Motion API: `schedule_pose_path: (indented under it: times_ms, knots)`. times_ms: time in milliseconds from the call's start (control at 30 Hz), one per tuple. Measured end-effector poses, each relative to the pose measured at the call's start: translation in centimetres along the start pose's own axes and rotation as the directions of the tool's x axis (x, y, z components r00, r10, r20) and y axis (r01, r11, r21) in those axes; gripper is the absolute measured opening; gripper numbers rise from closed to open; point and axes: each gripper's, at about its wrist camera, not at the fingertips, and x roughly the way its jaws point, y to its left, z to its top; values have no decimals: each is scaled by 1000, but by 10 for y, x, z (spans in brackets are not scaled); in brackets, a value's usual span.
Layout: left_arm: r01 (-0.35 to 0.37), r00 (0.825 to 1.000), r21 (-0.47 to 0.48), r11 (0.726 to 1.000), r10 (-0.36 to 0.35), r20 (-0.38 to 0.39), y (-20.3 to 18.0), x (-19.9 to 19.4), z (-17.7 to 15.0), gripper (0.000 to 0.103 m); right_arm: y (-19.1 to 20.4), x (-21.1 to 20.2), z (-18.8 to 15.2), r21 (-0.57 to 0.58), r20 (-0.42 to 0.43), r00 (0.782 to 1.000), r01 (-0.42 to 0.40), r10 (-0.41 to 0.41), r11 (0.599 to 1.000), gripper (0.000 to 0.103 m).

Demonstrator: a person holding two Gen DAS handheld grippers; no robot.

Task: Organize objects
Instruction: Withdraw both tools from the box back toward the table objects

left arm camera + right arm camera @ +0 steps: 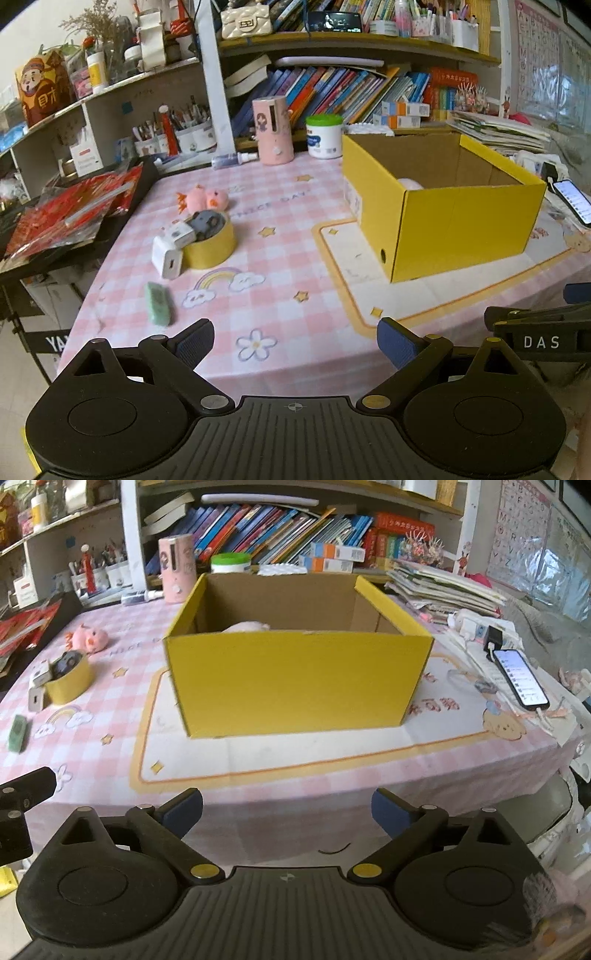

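Both grippers hang over the near edge of the table (280,258), well short of anything to pick up. The left gripper (295,343) has its fingers spread wide with nothing between them, and the right gripper (287,812) is just as wide and just as empty. The yellow box (295,679) sits open on the mat straight ahead of the right gripper, with something pale pink already lying inside near its far wall. The loose things are off to the left: a green eraser (159,304) nearest the edge, a white charger (168,258) leaning against a roll of yellow tape (212,247) that has a small grey toy in its hole, and a pink plush toy (203,199) behind that. I'd guess the left gripper goes next, for the eraser, since it is closest. It lies flat and low, so the fingers should come down astride its narrow sides, nearly touching the cloth, and close gently without snagging the tablecloth. Then lift it clear over the box wall before letting go.
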Motion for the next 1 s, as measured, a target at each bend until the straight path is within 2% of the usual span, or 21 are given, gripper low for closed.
schedule_pose_path:
  times_ms: [333,633,1000]
  knots:
    - [-1,1000,-44,999,0,-24,28,-14,-22,97,32,-8,-17,-32,-34,999,-42,41,999,99]
    - [-63,996,-74,995,59,-64,57,-23,-40,97,69,-15,-26,-87,-57,992,-119,114,989,99]
    - [-124,991,-156,980,116,-63,98,-36,-51,97,115,-19,-22,-166,-66,979,-203,194,965,99]
